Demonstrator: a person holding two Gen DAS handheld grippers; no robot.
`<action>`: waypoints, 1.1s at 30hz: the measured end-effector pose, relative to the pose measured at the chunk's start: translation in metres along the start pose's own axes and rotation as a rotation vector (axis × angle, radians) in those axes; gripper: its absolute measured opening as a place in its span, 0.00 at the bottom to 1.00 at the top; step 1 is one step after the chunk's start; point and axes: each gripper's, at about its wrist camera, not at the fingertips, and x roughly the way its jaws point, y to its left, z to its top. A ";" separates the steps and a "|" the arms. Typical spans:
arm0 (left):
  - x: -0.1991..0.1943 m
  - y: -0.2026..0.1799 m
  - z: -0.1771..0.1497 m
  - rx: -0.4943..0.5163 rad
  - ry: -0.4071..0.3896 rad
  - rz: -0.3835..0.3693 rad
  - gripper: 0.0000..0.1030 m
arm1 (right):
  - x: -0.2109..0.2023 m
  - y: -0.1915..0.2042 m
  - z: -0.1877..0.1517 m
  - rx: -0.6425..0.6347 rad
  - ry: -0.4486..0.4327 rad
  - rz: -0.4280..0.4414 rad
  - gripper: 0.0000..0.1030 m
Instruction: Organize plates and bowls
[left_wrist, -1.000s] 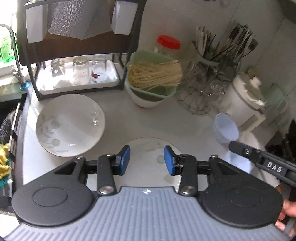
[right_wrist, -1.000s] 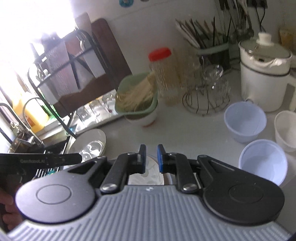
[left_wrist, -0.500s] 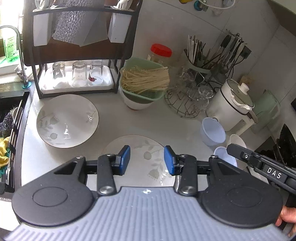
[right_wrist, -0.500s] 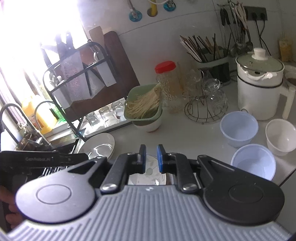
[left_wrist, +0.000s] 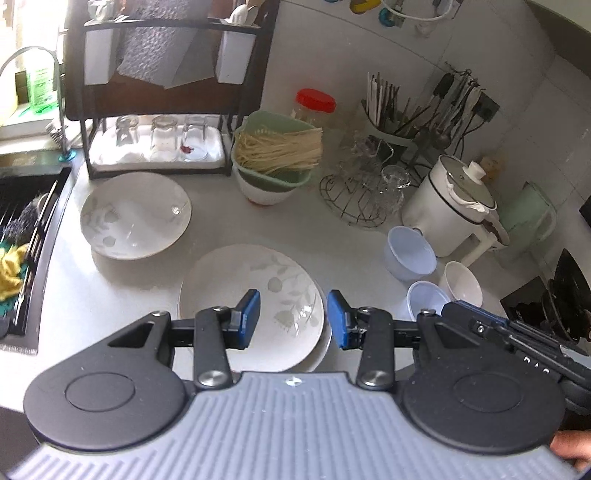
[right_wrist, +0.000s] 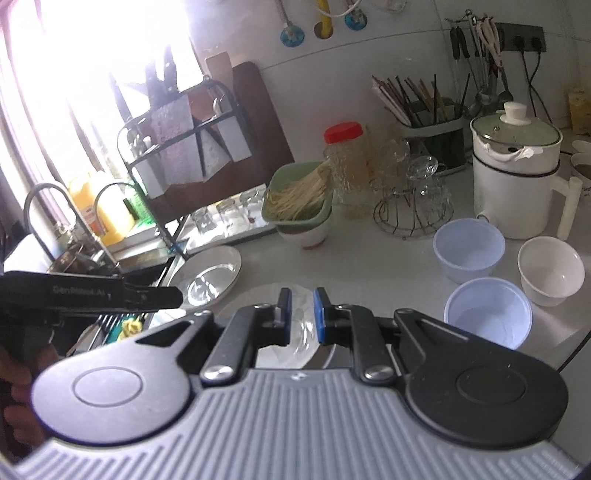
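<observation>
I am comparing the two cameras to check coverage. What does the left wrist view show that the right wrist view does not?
Only the left wrist view shows the yellow cloth in the sink and the leaf pattern on the front plate.

Only the right wrist view shows the orange bottle by the tap and the knives on the rack.

Both share the deep plate, the two pale blue bowls, the white bowl, the noodle basket and the white pot.
</observation>
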 end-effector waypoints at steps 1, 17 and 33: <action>-0.001 -0.001 -0.003 -0.008 0.001 0.006 0.44 | 0.000 -0.001 -0.001 -0.004 0.007 0.007 0.16; -0.001 -0.013 -0.015 -0.064 0.008 0.077 0.44 | 0.000 -0.010 -0.006 -0.056 0.059 0.075 0.16; 0.006 0.004 -0.003 -0.094 0.010 0.159 0.55 | 0.009 -0.012 -0.001 -0.051 0.036 0.095 0.18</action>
